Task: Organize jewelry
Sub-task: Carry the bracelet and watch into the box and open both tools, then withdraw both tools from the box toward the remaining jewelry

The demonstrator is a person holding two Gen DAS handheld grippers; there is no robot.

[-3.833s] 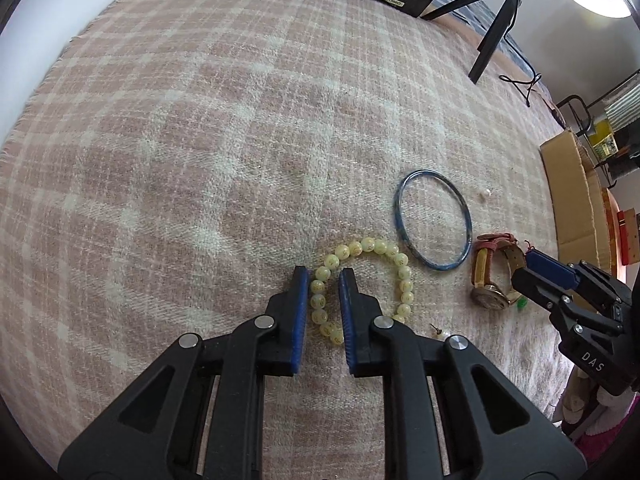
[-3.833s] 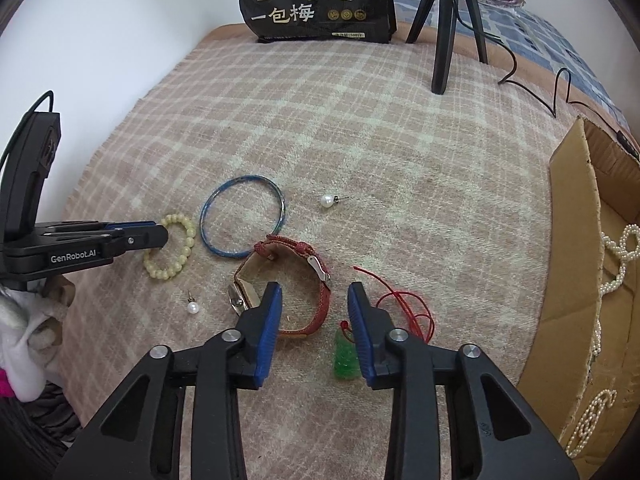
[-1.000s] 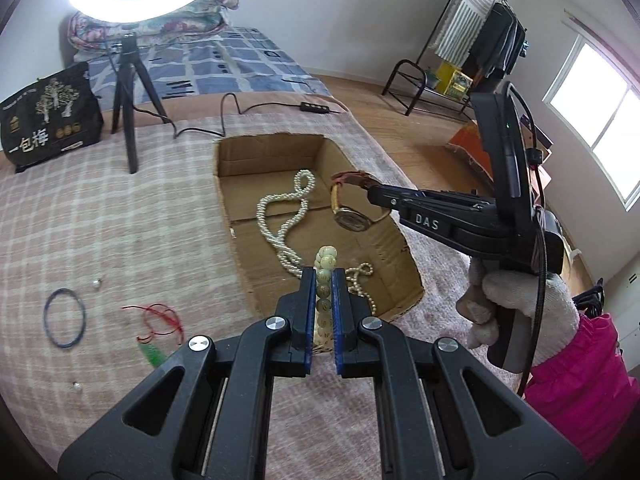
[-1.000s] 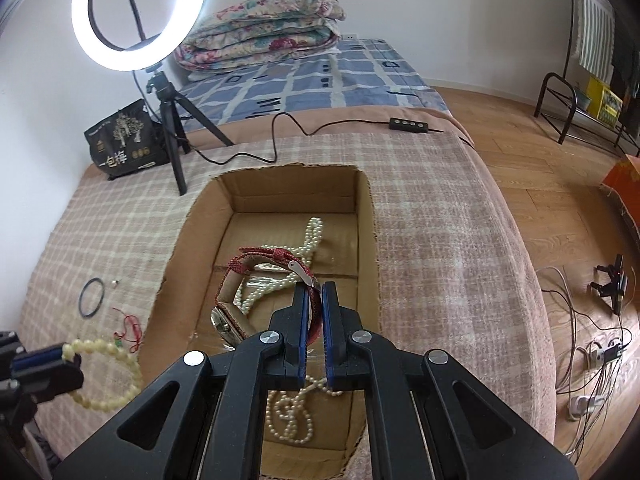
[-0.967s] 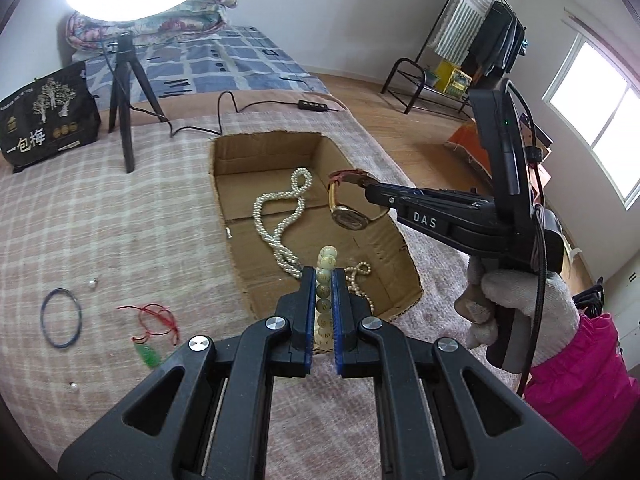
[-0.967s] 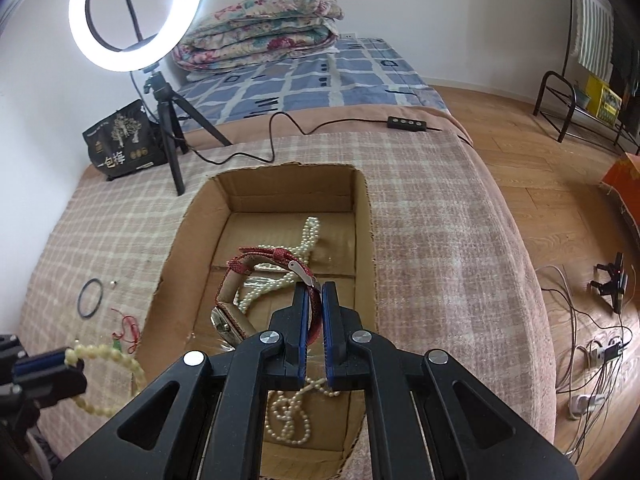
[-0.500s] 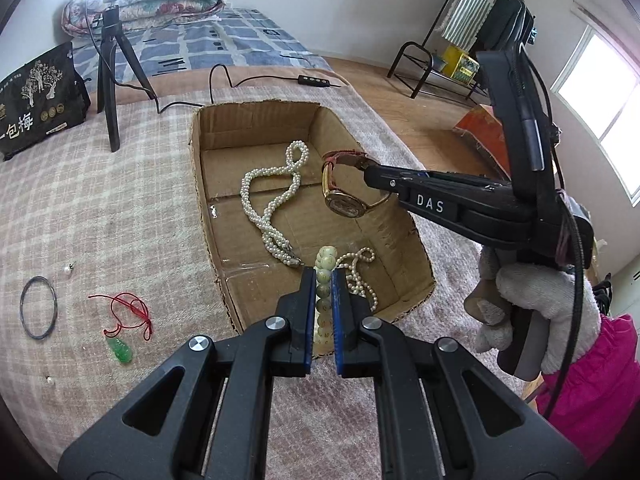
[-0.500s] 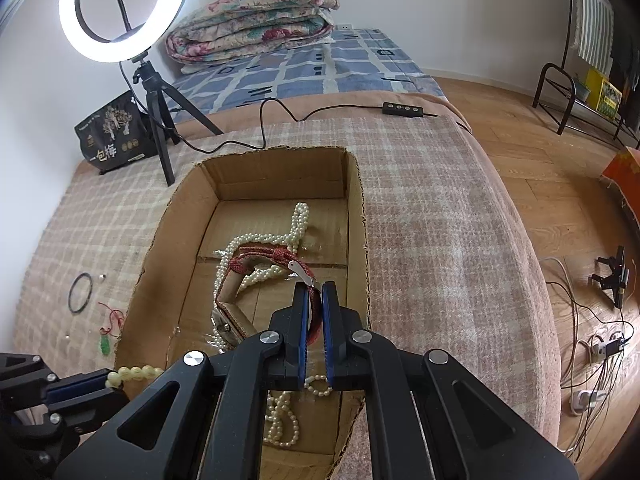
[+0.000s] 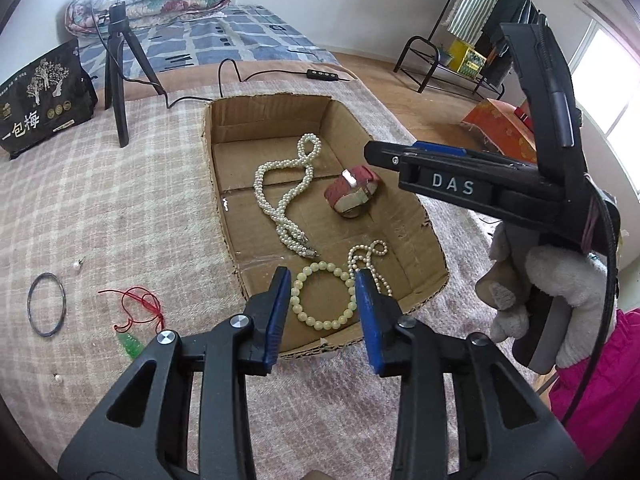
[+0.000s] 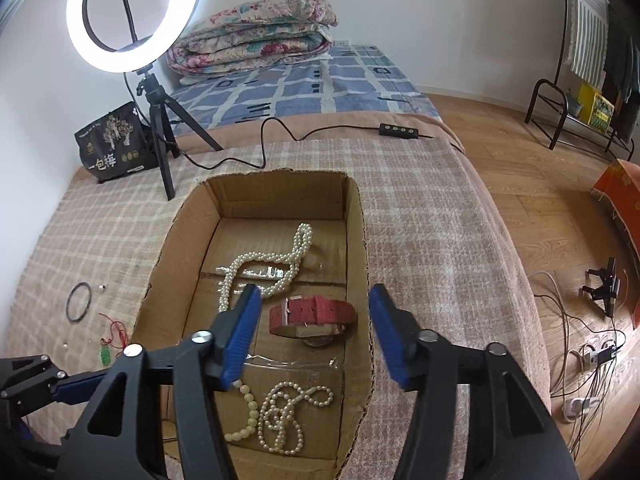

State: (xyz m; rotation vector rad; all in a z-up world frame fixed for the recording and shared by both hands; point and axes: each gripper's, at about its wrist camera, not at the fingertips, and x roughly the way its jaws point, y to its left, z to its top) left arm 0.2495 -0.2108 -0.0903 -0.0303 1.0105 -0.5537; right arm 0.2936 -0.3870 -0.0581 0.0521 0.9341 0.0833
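An open cardboard box lies on the plaid blanket. In it lie the yellow bead bracelet, the red-strap watch, a long pearl necklace and a small pearl strand. My left gripper is open and empty just above the bead bracelet. My right gripper is open and empty above the watch; it also shows in the left wrist view.
On the blanket left of the box lie a dark blue bangle, a red cord with a green pendant and two pearl earrings. A ring-light tripod and black bag stand behind.
Both grippers have opened. The bead bracelet dropped from my left gripper into the box's near end, and the watch dropped from my right gripper onto the box floor.
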